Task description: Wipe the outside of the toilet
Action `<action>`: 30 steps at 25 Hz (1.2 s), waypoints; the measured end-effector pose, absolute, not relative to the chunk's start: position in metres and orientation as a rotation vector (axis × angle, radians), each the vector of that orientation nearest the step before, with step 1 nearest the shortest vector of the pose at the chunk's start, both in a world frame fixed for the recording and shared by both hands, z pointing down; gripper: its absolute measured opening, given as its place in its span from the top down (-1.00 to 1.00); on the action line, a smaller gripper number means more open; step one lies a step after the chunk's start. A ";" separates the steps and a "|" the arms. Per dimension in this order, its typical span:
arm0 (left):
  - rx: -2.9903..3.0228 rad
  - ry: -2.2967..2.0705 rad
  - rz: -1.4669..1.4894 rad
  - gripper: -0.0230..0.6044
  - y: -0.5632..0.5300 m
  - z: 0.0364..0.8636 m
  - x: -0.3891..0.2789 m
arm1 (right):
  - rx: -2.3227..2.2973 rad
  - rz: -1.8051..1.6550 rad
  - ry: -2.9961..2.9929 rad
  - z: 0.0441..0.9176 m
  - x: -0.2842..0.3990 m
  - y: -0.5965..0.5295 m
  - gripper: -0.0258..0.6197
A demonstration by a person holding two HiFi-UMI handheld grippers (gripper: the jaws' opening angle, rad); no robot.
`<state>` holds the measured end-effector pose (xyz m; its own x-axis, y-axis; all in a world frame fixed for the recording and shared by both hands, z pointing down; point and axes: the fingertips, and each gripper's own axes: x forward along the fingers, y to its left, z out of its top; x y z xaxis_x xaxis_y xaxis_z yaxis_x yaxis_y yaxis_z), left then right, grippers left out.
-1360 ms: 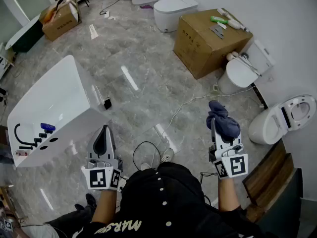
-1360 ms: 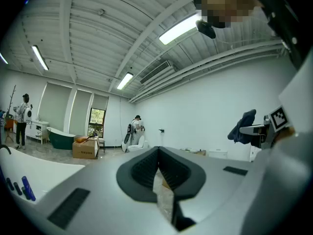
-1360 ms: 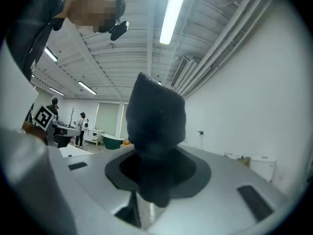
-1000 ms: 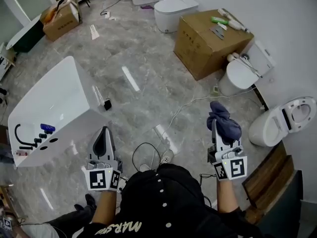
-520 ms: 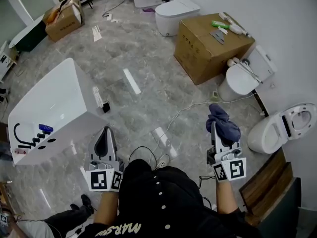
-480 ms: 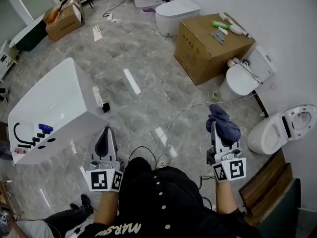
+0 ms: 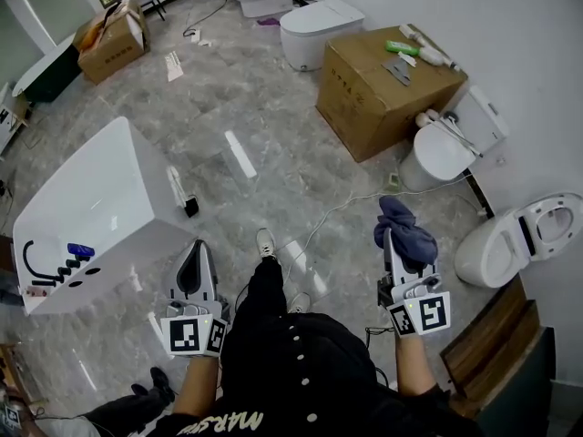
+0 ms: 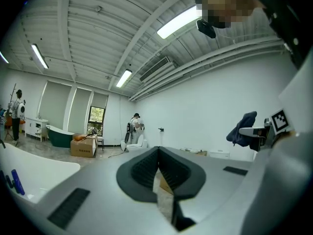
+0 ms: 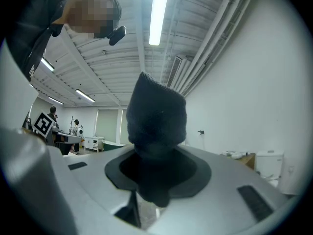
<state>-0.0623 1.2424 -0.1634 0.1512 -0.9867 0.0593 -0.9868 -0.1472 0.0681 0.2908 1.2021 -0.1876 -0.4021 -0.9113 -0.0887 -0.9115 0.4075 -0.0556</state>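
My right gripper (image 7: 393,240) is shut on a dark blue cloth (image 7: 402,228) that bunches up past its jaws; in the right gripper view the cloth (image 9: 157,117) fills the middle. My left gripper (image 7: 193,255) is shut with nothing in it, its pads (image 8: 145,168) pressed together. Two white toilets stand by the right wall: one with its lid down (image 7: 439,146) ahead of the right gripper, one with its seat up (image 7: 519,238) to the right of it. Both grippers hang in the air well short of them.
A cardboard box (image 7: 387,77) with small items on top stands beyond the closed toilet. A white cable (image 7: 351,200) runs over the grey floor. A white bathtub (image 7: 91,209) lies at the left. More toilets (image 7: 319,30) stand at the far end. My shoe (image 7: 265,242) steps forward.
I have walked forward a little: the floor and fixtures slid down the view and a foot has come out in front. Both grippers keep their pose and grip.
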 end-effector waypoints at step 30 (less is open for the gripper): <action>2.376 -1.909 -0.059 0.89 0.859 -0.166 -0.172 | -1.786 0.071 2.507 -0.203 0.188 0.843 0.54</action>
